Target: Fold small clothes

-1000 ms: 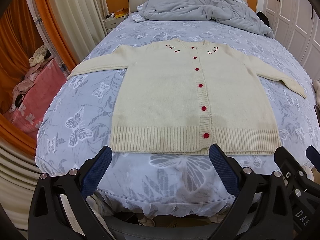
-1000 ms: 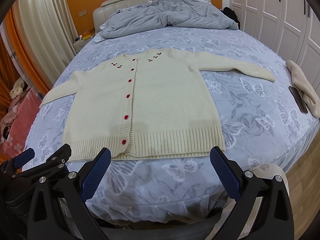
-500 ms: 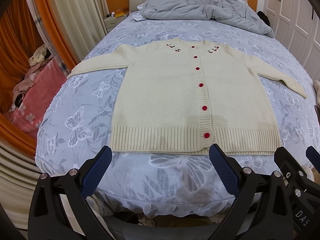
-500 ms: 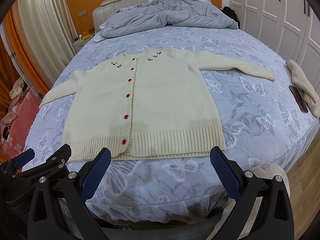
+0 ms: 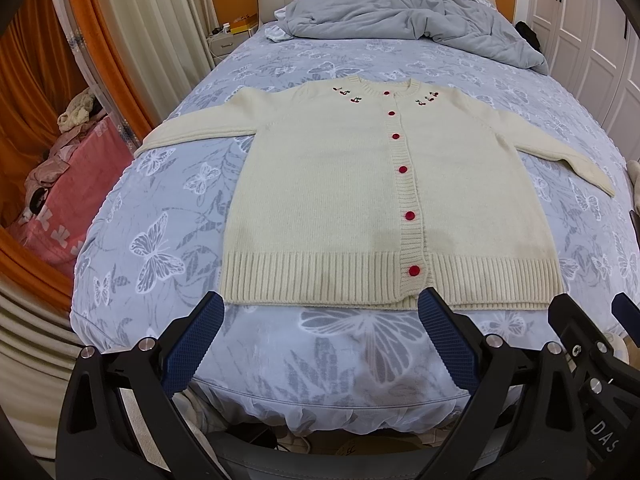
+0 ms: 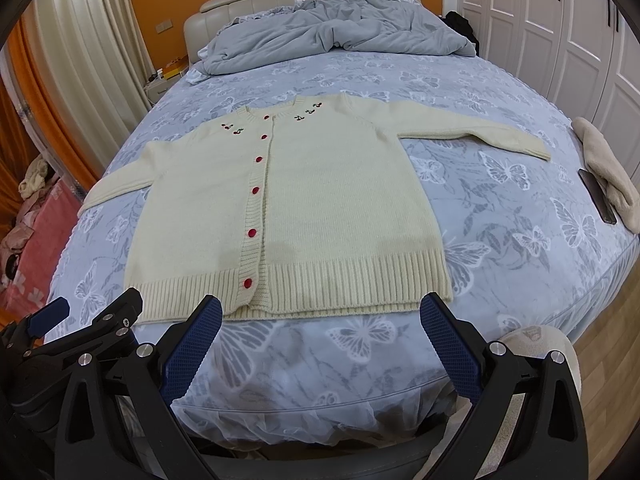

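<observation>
A cream knit cardigan (image 5: 332,200) with red buttons and cherry embroidery lies flat, front up and buttoned, on the blue butterfly bedsheet (image 5: 160,216), sleeves spread out to both sides. It also shows in the right wrist view (image 6: 320,208). My left gripper (image 5: 320,312) is open and empty, hovering just short of the ribbed hem. My right gripper (image 6: 320,316) is open and empty, also just before the hem. The right gripper's body shows at the left view's right edge (image 5: 580,332).
A crumpled grey duvet (image 5: 400,12) lies at the headboard end. A beige folded cloth (image 6: 608,172) and a dark phone (image 6: 598,196) lie at the bed's right edge. Pink bedding (image 5: 60,192) and curtains stand left; white wardrobes (image 6: 560,20) right.
</observation>
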`<state>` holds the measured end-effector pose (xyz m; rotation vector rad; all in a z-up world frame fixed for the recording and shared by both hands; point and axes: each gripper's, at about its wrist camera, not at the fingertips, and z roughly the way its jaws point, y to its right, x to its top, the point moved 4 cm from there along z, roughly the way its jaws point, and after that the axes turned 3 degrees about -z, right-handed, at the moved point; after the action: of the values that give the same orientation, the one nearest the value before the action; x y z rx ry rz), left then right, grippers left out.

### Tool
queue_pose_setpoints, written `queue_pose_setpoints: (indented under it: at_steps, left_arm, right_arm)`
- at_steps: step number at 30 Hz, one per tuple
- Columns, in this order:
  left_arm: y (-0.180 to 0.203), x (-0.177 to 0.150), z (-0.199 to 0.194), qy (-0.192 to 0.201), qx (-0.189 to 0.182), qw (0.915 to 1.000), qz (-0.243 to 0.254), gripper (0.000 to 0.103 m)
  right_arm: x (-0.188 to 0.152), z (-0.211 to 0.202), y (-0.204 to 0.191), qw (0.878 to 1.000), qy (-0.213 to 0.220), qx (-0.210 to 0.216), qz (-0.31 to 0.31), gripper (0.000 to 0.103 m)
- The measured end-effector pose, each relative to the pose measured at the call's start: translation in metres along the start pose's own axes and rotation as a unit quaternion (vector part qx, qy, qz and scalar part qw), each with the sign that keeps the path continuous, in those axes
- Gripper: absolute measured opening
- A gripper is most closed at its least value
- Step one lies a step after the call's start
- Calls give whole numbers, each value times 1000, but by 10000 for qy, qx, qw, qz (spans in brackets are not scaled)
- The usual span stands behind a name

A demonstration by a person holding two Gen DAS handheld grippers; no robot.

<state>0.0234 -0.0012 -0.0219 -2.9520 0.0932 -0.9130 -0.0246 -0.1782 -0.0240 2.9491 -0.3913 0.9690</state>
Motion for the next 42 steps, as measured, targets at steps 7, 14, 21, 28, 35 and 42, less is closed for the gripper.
queue_pose_setpoints:
  at_steps: [7,14,21,28,35,42]
  left_arm:
    - [-1,0,1,-4,10,10000,4,95]
    - [-2,1,1,-9,9,10000,7,95]
    - [-2,1,1,-17,12,10000,1,95]
    - [-2,1,1,-32,11,10000,2,95]
    - [-5,10,25,-306,-229,9991,-161,97]
    - [-26,42,73,-360,-80,9976,-578,97]
  right_arm:
    - [0,0,0,10000,-8,6,15,98]
    - [0,2,0,10000,-19,4,31,98]
    - [-2,4,-1,10000,-28,9,35,98]
    - [-3,5,-3,10000,-40,11,32,98]
    - [8,35,20,9999,-107,69,57,98]
    - [85,123,201,9842,-202,-162,1749,98]
